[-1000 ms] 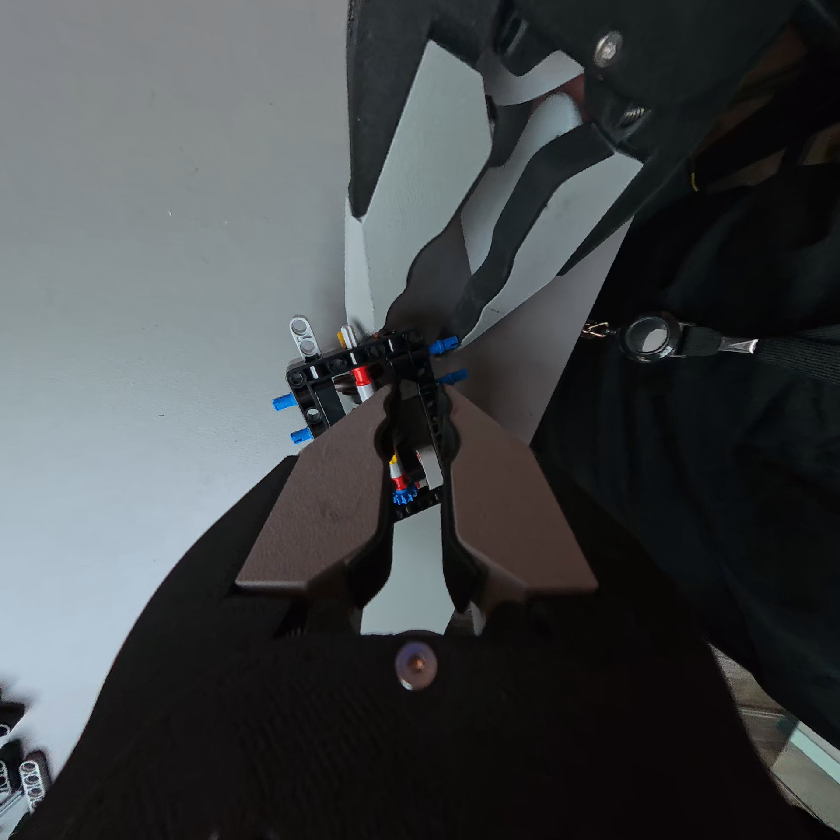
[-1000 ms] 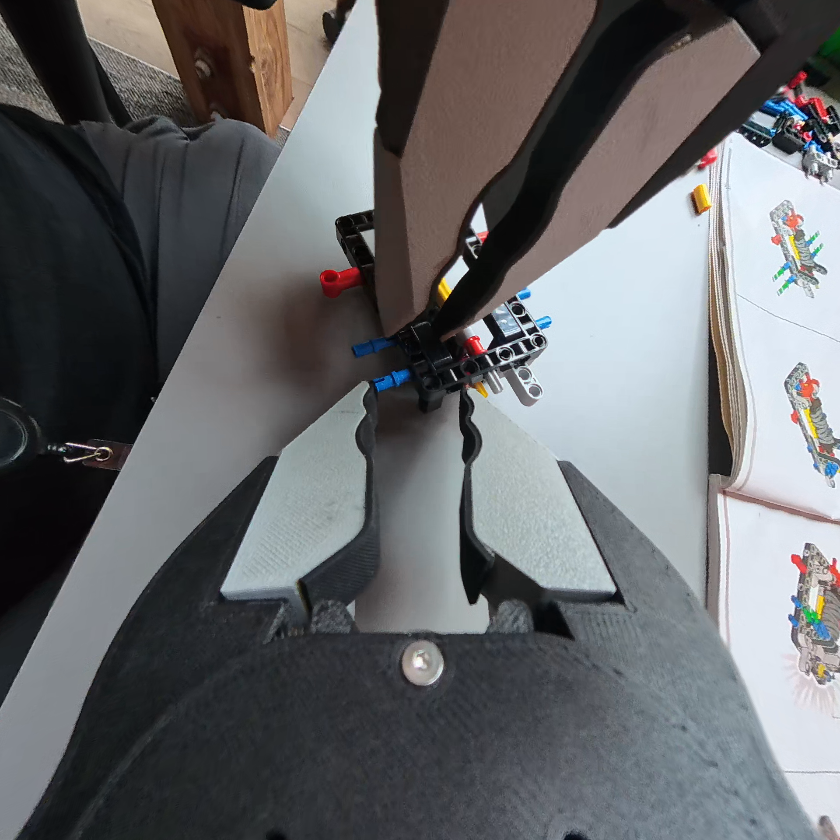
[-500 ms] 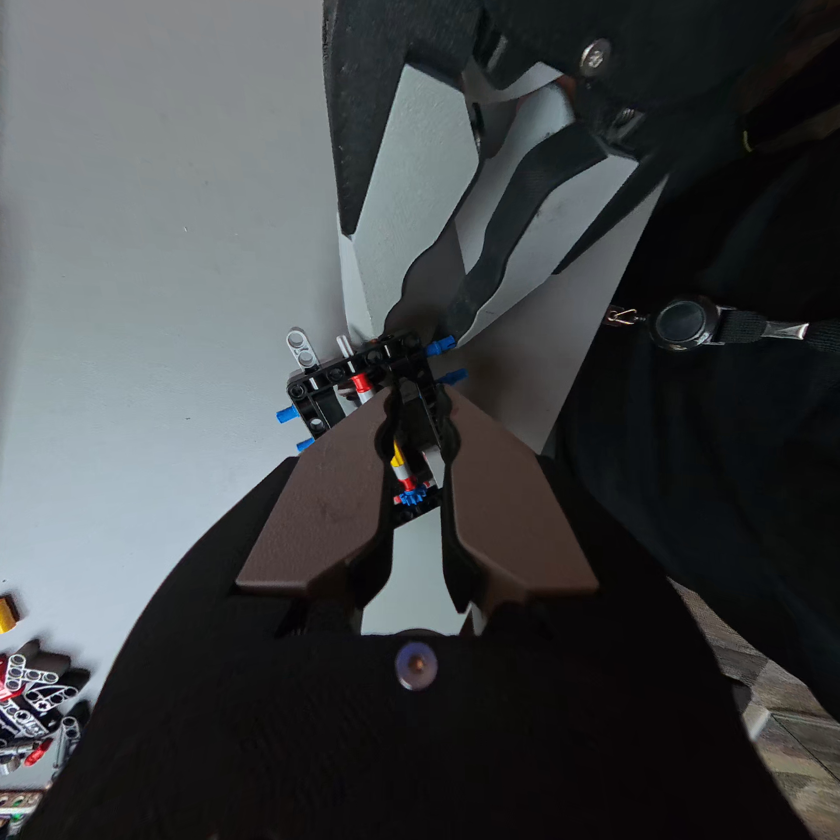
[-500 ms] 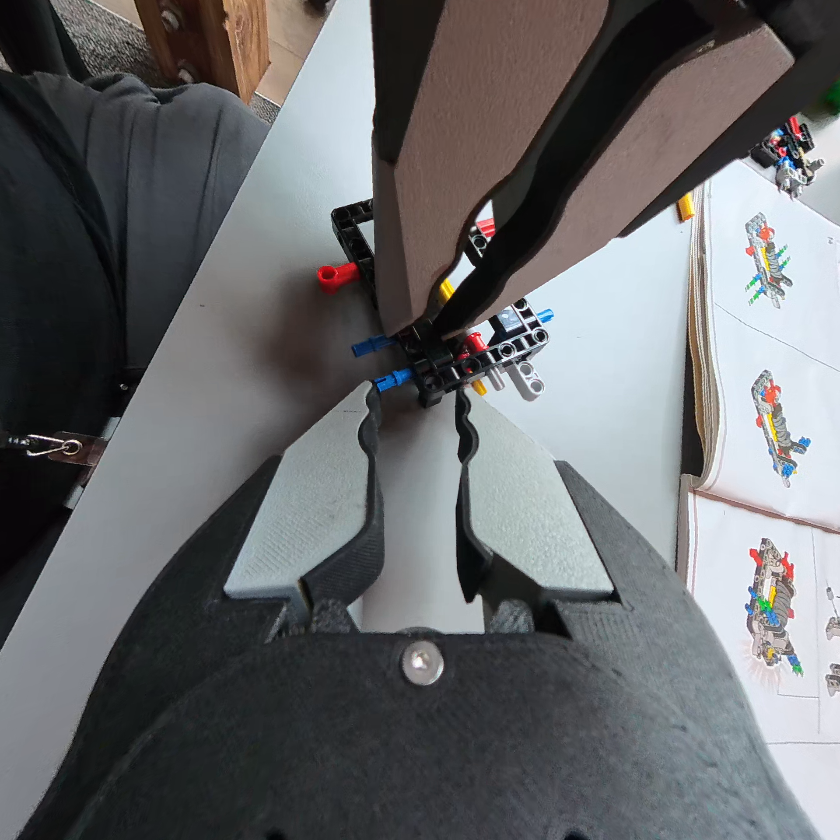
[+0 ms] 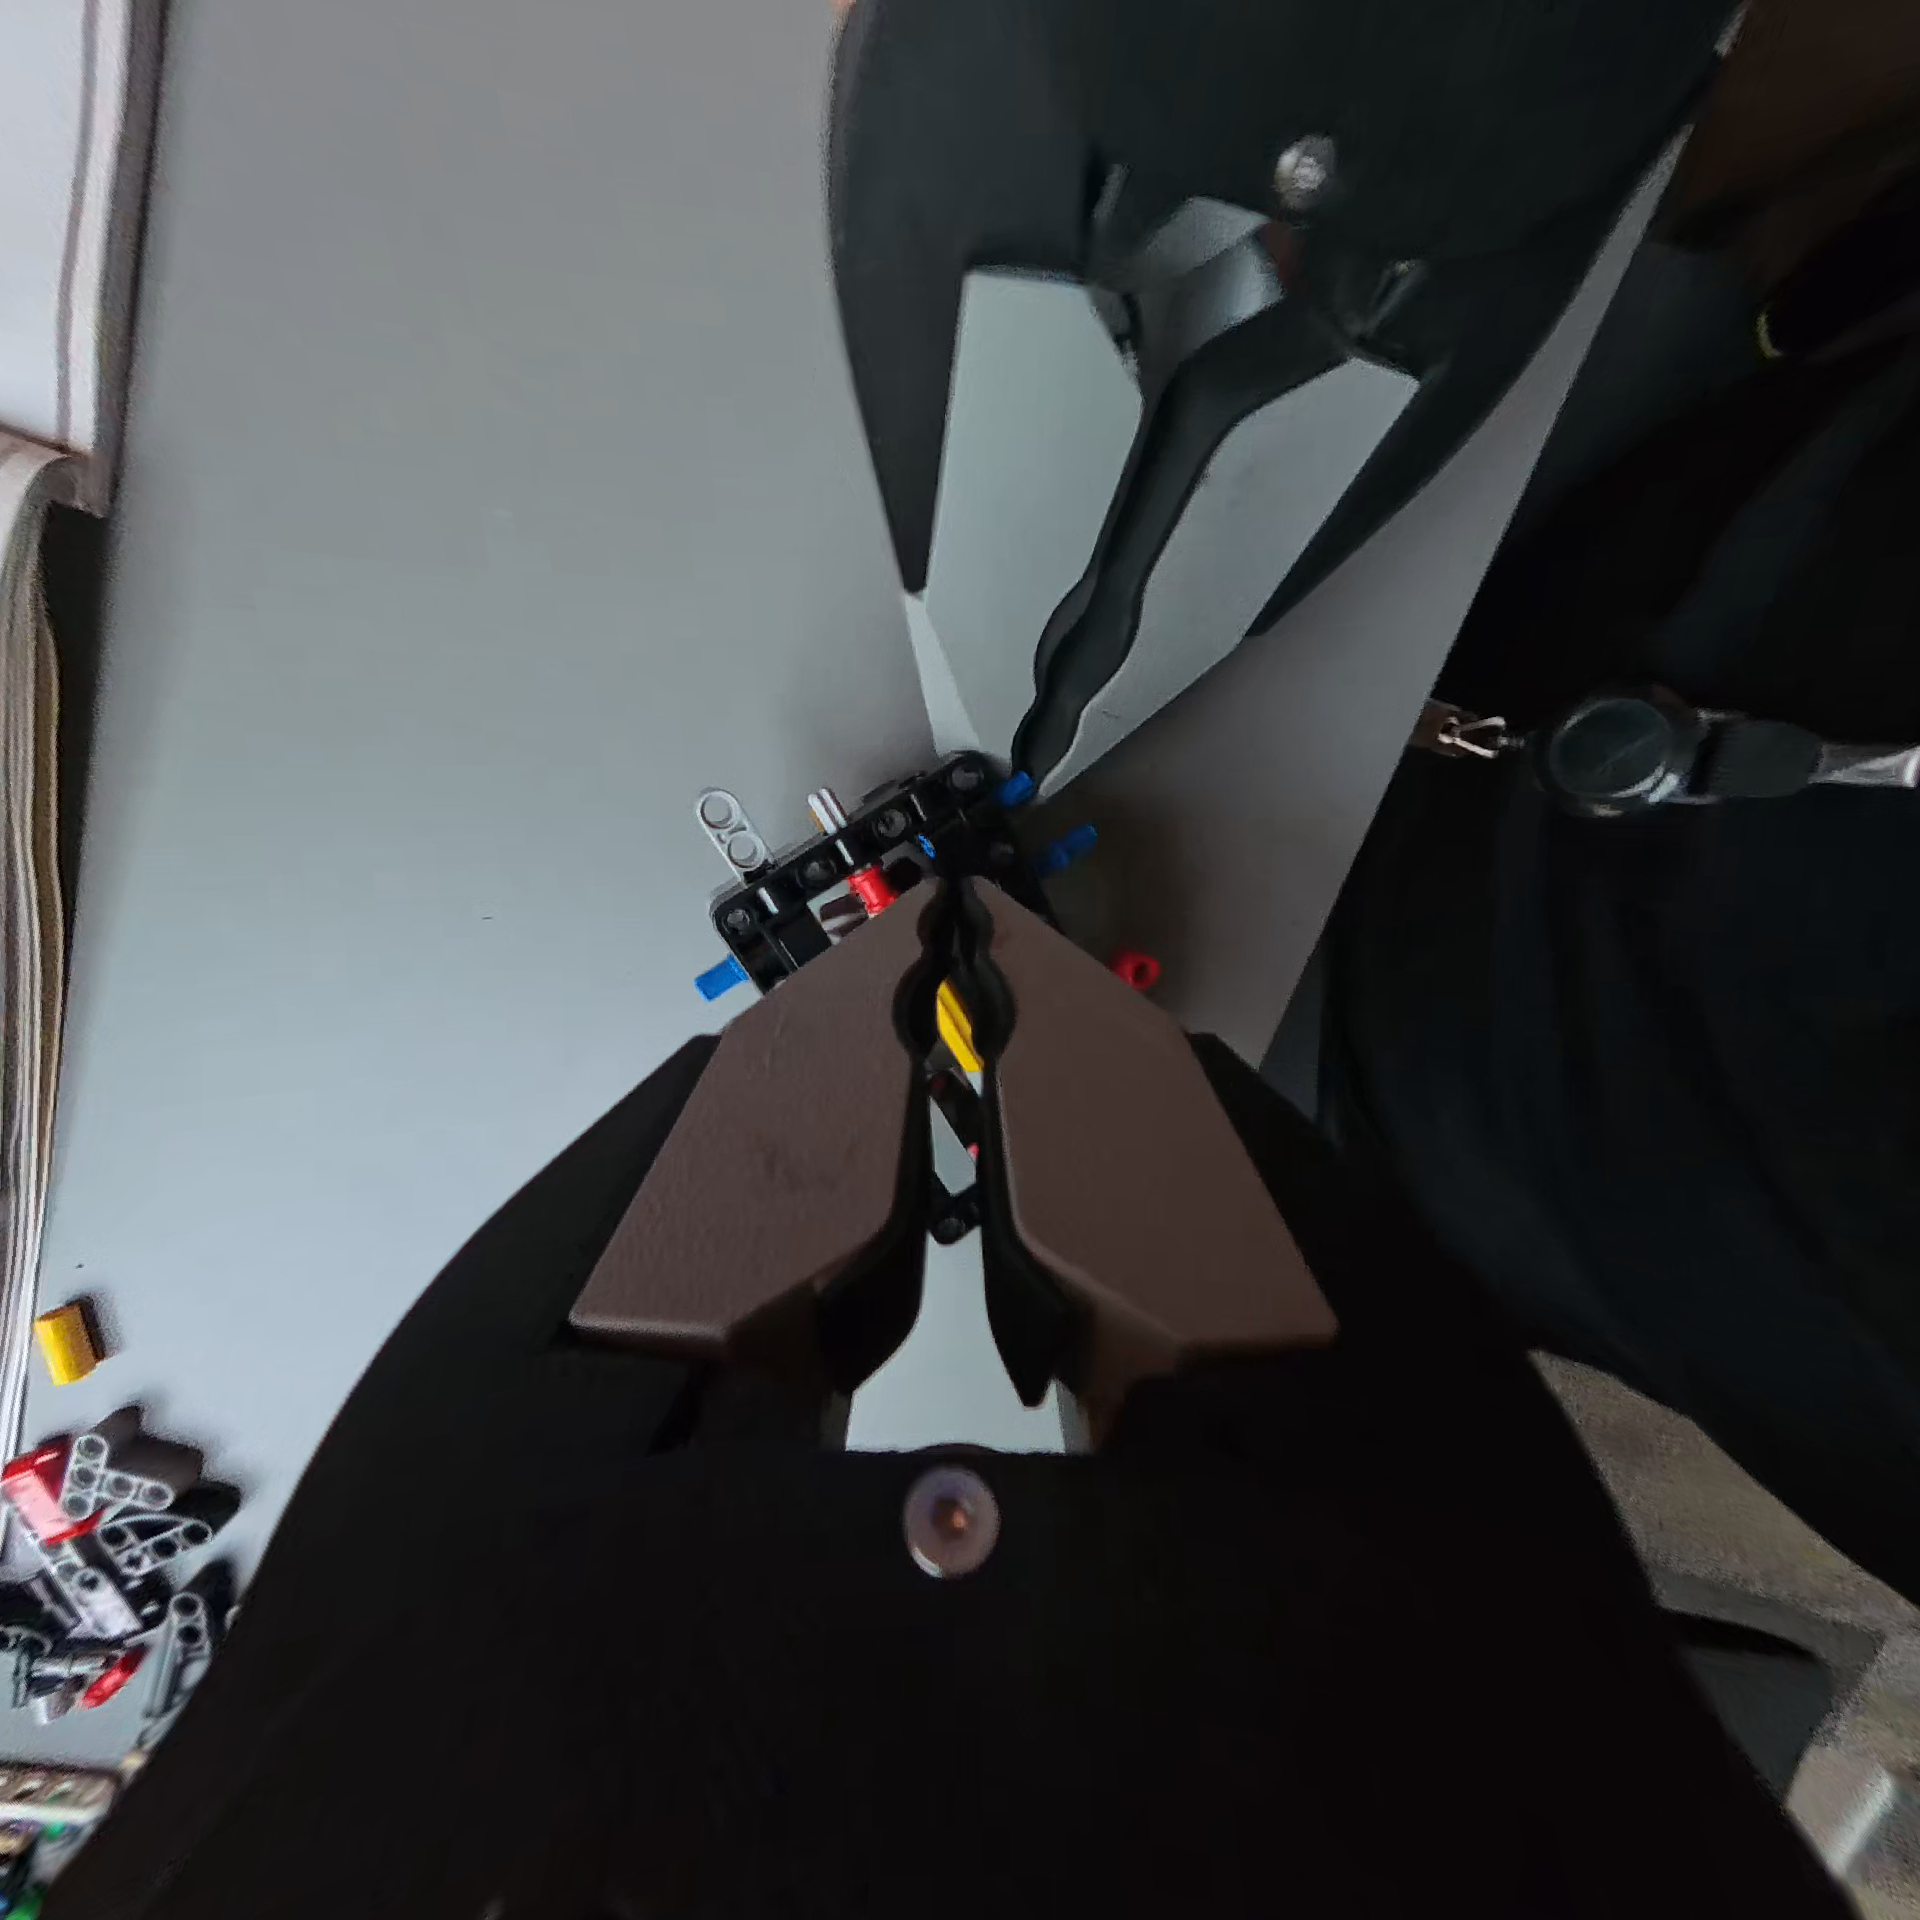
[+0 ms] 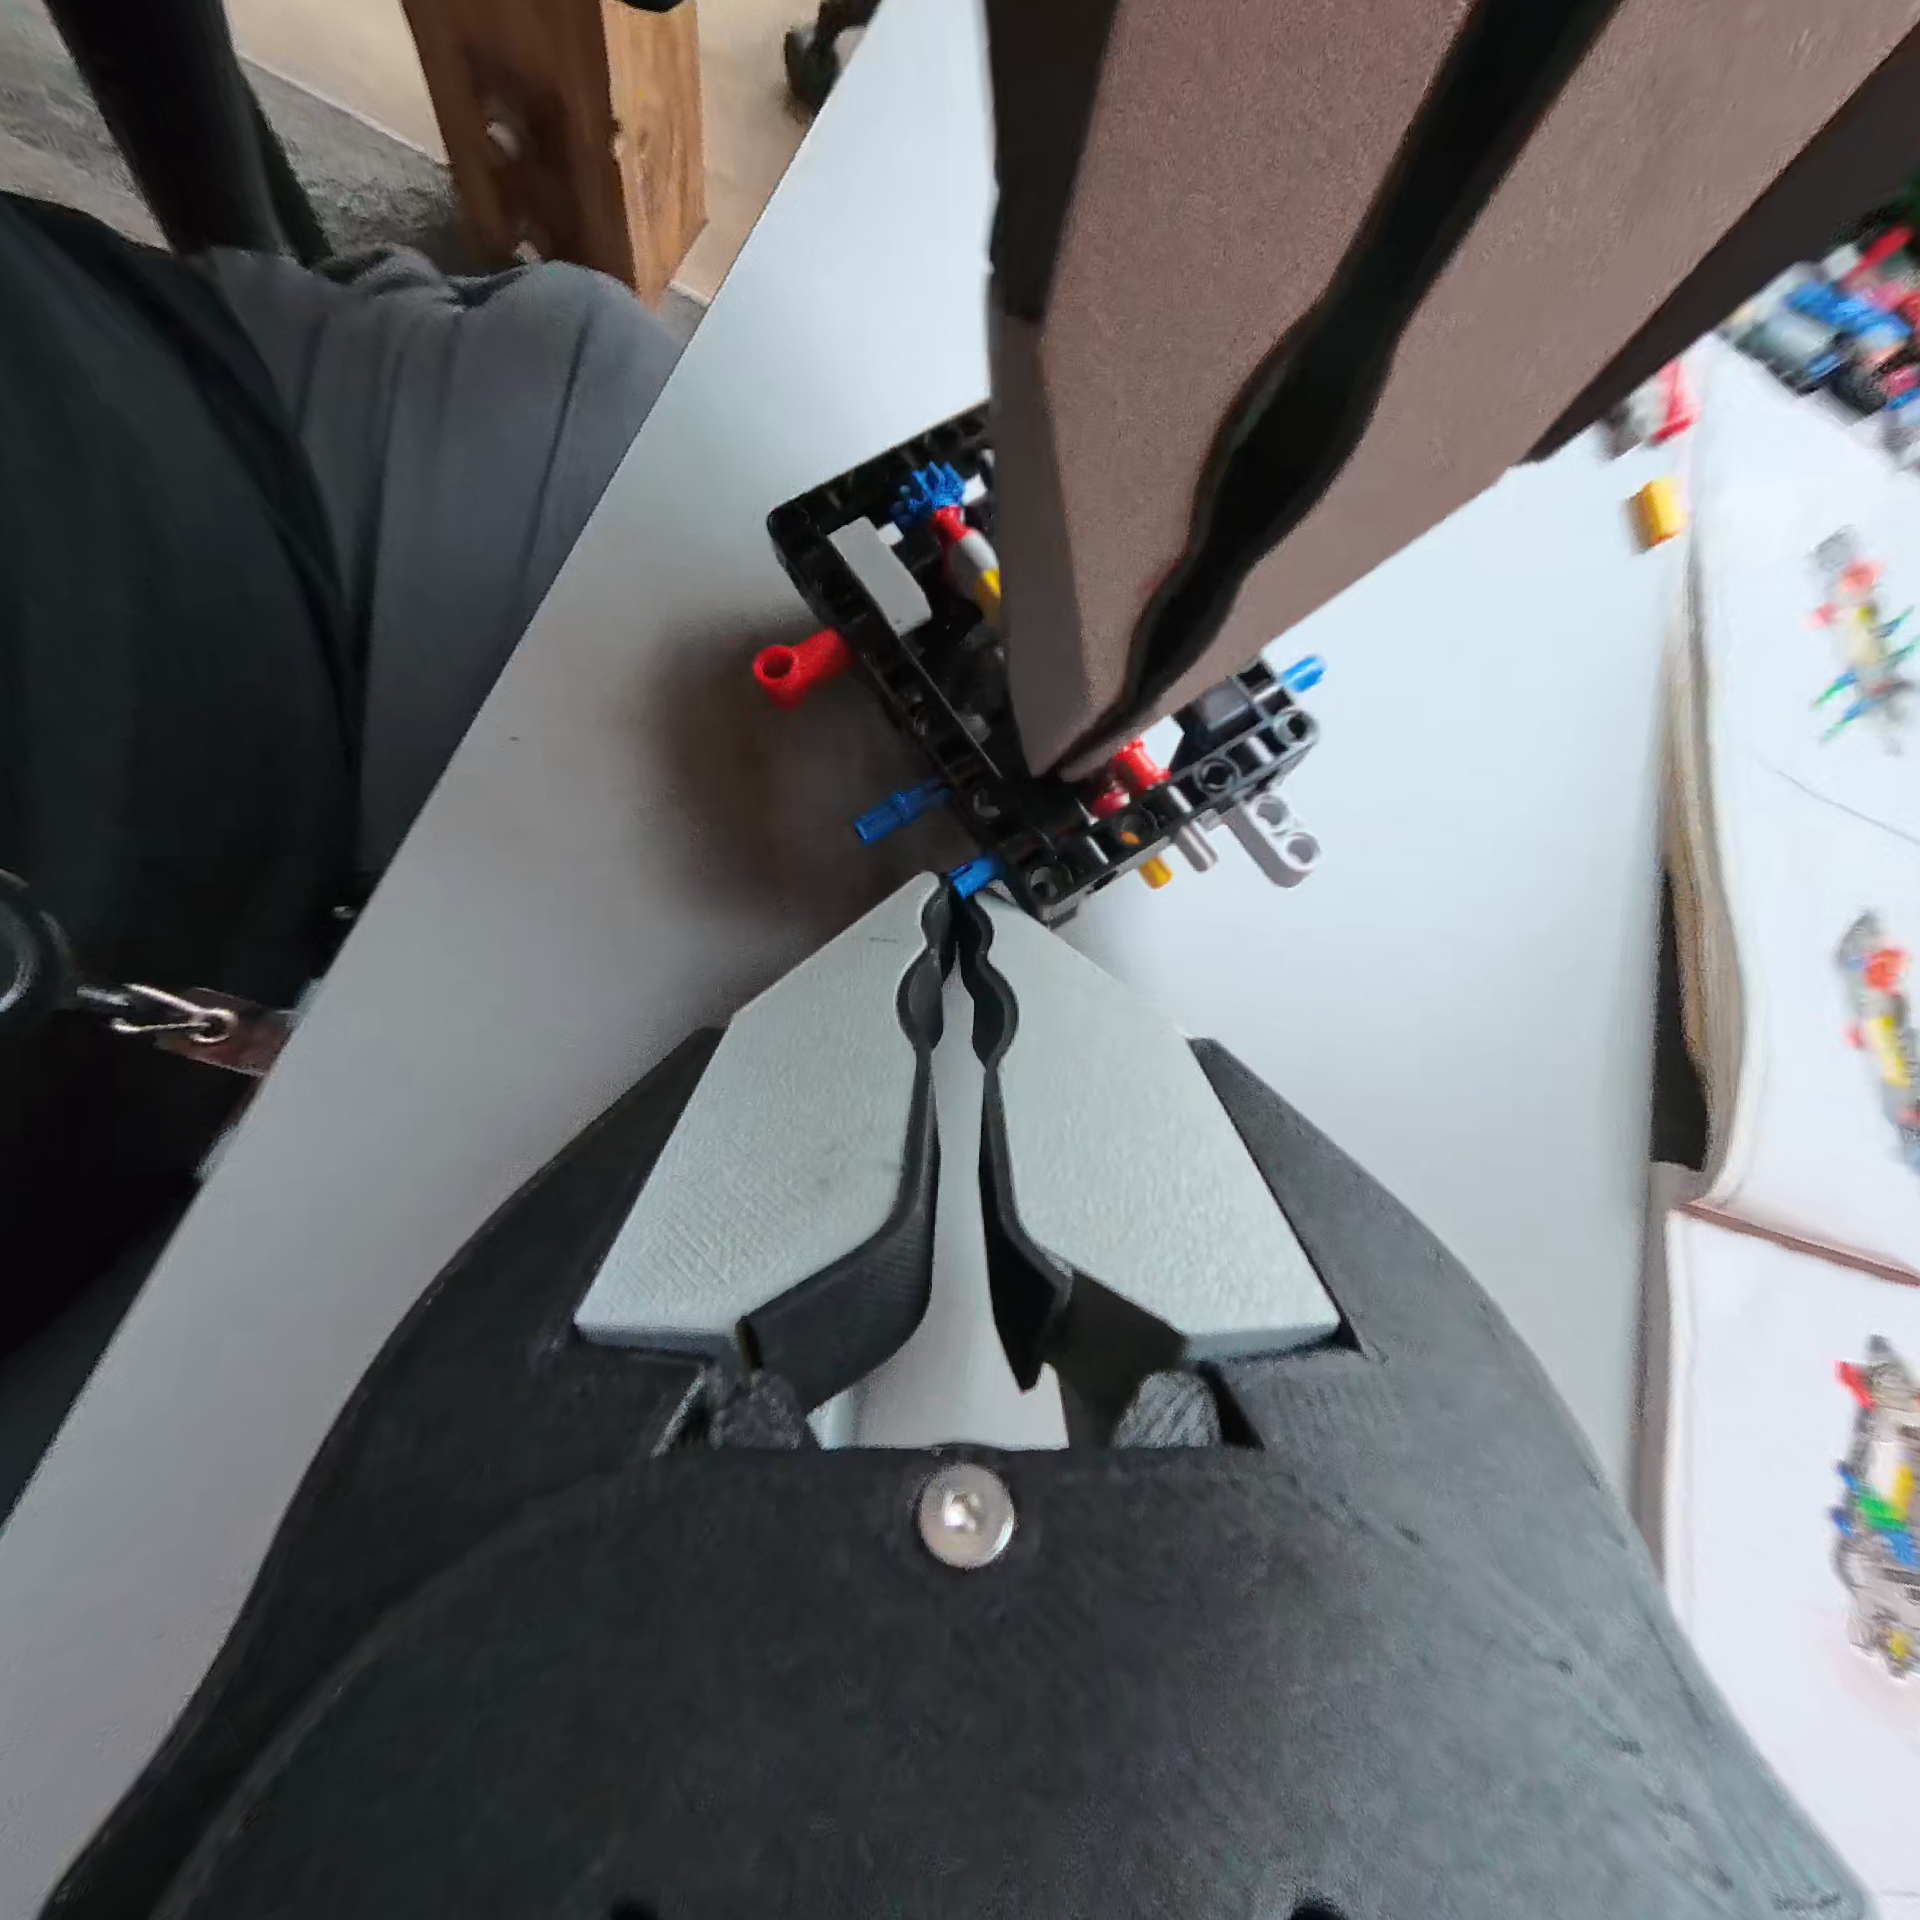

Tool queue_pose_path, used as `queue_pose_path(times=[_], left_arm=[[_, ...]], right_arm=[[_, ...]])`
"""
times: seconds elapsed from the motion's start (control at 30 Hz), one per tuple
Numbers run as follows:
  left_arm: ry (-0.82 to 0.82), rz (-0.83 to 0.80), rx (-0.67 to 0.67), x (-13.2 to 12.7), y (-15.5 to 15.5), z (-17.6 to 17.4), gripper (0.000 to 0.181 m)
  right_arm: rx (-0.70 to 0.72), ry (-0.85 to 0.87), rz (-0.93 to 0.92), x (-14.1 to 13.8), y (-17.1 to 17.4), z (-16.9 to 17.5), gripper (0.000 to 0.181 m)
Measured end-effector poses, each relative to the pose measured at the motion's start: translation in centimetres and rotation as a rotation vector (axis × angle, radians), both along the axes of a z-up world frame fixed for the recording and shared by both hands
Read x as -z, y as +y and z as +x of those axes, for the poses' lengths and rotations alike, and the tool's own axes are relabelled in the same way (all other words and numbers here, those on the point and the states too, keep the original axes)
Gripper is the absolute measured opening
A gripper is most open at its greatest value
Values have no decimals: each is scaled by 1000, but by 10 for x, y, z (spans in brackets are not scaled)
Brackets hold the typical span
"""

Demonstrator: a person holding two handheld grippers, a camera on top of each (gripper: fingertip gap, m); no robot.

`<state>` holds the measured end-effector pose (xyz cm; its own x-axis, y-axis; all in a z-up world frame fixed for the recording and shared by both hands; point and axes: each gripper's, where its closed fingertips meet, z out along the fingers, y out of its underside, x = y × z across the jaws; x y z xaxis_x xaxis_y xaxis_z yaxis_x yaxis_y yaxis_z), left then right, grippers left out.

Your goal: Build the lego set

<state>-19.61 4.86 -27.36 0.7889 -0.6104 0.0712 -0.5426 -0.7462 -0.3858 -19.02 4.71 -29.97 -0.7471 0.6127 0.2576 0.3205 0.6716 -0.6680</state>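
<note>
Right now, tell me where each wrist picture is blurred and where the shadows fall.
Left wrist view: the loose parts pile at lower left is smeared; the black frame assembly is fairly sharp.
Right wrist view: the instruction booklet at the right edge is motion-blurred; a soft dark shadow lies on the table beside the assembly.

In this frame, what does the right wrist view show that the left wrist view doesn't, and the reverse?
Only the right wrist view shows the open instruction booklet, a wooden post and the blue gear on the model.

Only the left wrist view shows the loose parts pile.

Both show the black lego frame, the small yellow piece, and both grippers: right gripper, left gripper.
</note>
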Motion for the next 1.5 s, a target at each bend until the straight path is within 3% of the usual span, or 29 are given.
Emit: queue_pose_path(times=[0.27, 0.37, 0.53, 0.77, 0.97, 1.27, 1.4, 1.5], left_arm=[[-113, 44, -46, -8, -3, -2, 0], [-134, 55, -119, -16, -12, -10, 12], [-174, 183, -214, -19, -24, 4, 13], [-161, 200, -305, -2, -17, 13, 11], [-52, 215, -329, 4, -21, 10, 22], [67, 216, -297, 19, -29, -4, 7], [61, 248, -227, 19, -26, 0, 5], [57, 249, -234, 19, -27, -4, 5]], right_arm=[[-4, 101, 61, 0, 5, -1, 10], [16, 108, 63, -1, 12, 0, 18], [16, 106, -56, -14, 18, 5, 30], [-11, 102, -161, -33, 7, -4, 63], [-100, 89, -46, -25, -2, -3, 50], [-146, 91, 51, -28, -9, -7, 41], [-77, 82, 36, -30, -12, -20, 73], [-53, 108, 90, -27, -10, -24, 64]])
